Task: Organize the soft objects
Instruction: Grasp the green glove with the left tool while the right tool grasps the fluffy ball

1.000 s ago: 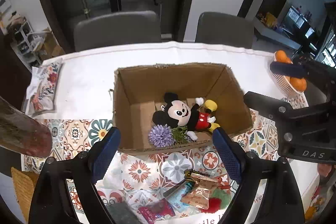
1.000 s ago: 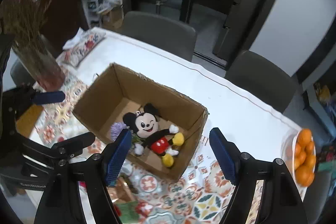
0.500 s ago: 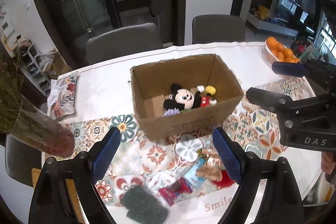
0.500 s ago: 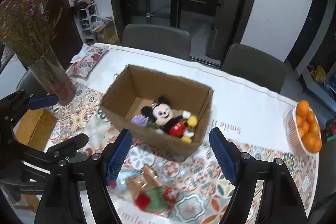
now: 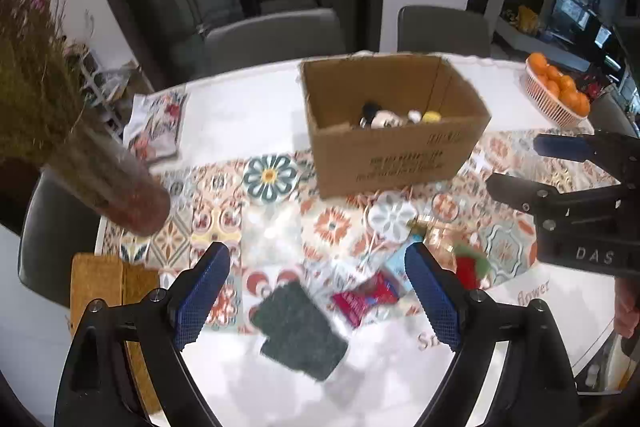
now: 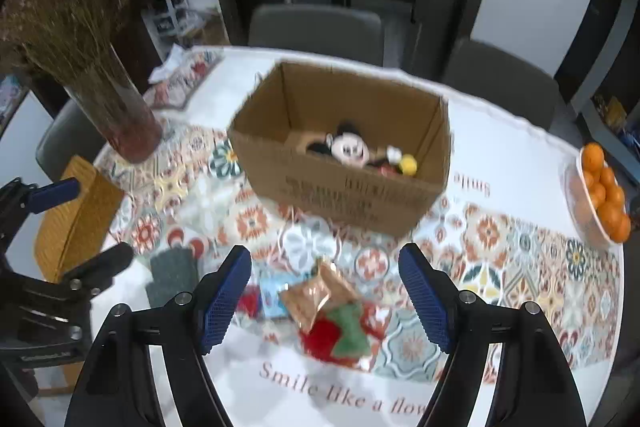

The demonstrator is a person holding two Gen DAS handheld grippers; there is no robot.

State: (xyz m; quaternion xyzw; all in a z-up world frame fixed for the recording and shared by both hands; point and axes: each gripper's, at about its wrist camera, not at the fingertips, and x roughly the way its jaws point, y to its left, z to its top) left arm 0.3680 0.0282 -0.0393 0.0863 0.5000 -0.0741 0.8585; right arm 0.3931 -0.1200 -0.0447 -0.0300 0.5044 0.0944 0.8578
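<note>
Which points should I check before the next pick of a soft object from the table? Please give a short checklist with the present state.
1. Left claw open and holding nothing: ok.
2. Right claw open and holding nothing: ok.
3. Cardboard box open at the top, with room beside the Mickey plush: ok.
4. Soft items left outside the box: not ok; the dark green cloth and the red and green plush lie on the table.
5. Red and green plush free to lift: cannot tell; a shiny snack packet seems to overlap it.
6. Pictures sharp enough for aiming: not ok, both are blurred.
</note>
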